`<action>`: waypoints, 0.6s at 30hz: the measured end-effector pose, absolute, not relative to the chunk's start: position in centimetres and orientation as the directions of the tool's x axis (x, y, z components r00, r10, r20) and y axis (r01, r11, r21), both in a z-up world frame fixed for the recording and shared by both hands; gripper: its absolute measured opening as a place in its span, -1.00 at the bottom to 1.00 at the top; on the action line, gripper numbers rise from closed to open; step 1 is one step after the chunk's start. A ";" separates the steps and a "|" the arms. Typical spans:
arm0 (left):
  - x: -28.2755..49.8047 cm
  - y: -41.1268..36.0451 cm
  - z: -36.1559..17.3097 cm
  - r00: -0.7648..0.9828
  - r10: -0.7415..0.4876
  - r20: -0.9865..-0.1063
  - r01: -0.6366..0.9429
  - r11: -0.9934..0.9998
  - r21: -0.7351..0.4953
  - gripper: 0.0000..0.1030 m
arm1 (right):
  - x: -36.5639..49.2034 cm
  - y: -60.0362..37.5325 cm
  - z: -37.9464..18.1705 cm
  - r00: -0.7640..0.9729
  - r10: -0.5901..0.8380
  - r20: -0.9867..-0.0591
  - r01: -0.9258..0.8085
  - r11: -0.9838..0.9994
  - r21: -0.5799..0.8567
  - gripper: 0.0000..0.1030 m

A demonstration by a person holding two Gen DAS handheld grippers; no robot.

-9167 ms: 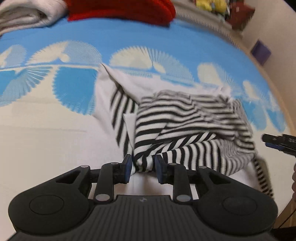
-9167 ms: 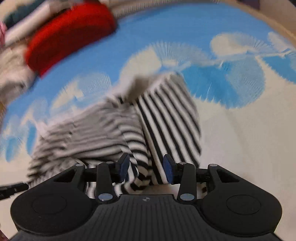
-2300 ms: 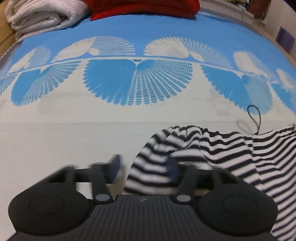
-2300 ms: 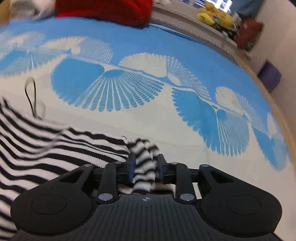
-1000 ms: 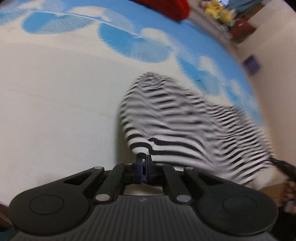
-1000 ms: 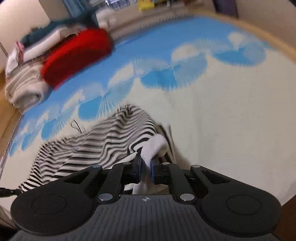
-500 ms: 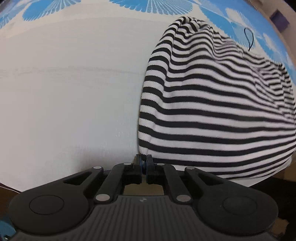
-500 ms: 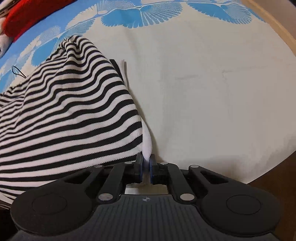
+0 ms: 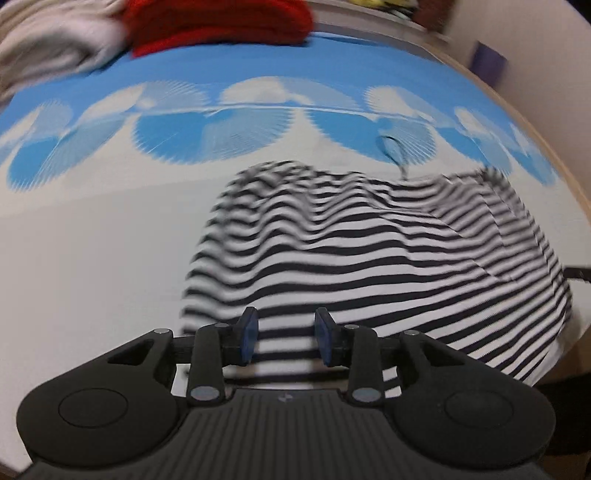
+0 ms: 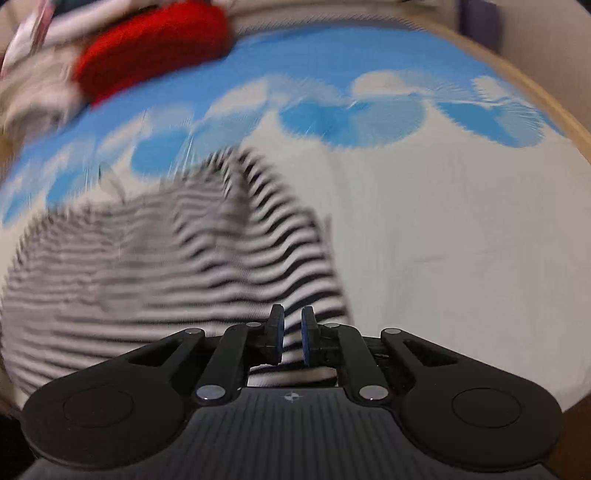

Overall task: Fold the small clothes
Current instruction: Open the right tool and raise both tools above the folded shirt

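A black-and-white striped garment (image 9: 369,251) lies rumpled on the blue-and-white patterned bed cover (image 9: 92,240). My left gripper (image 9: 286,339) hovers over the garment's near hem. Its jaws are opening and stand well apart, with striped cloth showing under the gap and neither pad pressing on it. In the right wrist view the same garment (image 10: 166,258) spreads to the left, blurred. My right gripper (image 10: 291,334) is at its near right corner. Its jaws are opening too, with only a narrow gap, and stripes show through that gap without a visible pinch.
A red folded item (image 9: 221,22) and a pale folded pile (image 9: 48,48) sit at the far edge of the bed. A thin dark loop (image 9: 393,147) lies just beyond the garment. The bed's wooden rim (image 10: 576,125) curves along the right.
Both grippers were shut on the garment's near corners half a second ago. Now the left jaws stand wide and the right jaws slightly apart, and the garment lies further out on the bed.
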State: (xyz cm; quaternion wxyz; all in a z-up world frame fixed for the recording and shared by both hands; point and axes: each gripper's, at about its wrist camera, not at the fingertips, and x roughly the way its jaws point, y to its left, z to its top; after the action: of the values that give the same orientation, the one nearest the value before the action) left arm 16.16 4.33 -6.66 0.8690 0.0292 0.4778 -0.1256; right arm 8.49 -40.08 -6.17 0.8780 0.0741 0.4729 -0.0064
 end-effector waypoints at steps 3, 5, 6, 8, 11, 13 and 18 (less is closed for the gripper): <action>17.3 2.6 -8.2 0.484 -0.146 -0.863 0.291 0.957 0.001 -0.27 | 9.6 -38.5 -8.2 0.471 0.009 -0.882 0.041 0.999 0.033 -0.72; 18.3 2.1 -9.9 0.438 -0.086 -0.895 0.287 0.957 0.048 -0.27 | 10.1 -38.4 -10.1 0.376 -0.057 -0.925 0.068 0.997 -0.034 -0.71; 19.0 2.1 -10.7 0.414 -0.056 -0.909 0.272 0.960 0.065 -0.27 | 10.4 -38.5 -10.4 0.361 -0.068 -0.930 0.088 0.995 -0.039 -0.69; 20.2 2.8 -11.4 0.375 -0.010 -0.927 0.206 0.976 0.072 -0.26 | 10.9 -38.8 -10.0 0.377 -0.064 -0.924 0.128 0.992 -0.016 -0.62; 21.3 3.6 -10.0 0.422 -0.021 -0.906 0.140 0.989 0.043 -0.25 | 11.4 -38.5 -8.0 0.496 -0.064 -0.866 0.146 0.989 0.010 -0.61; 21.9 3.1 -9.3 0.459 -0.045 -0.887 0.153 0.988 0.029 -0.25 | 12.0 -38.2 -7.3 0.555 -0.045 -0.830 0.122 0.992 0.028 -0.59; 24.3 1.4 -11.1 0.410 -0.014 -0.912 0.180 0.982 0.065 -0.25 | 14.8 -37.3 -8.3 0.558 -0.069 -0.827 0.080 0.996 -0.030 -0.58</action>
State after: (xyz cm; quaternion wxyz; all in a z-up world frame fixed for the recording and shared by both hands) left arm 24.29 1.43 -11.15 0.8362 0.0766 0.5400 -0.0580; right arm 14.85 -37.28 -8.32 0.8826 0.0056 0.4681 -0.0422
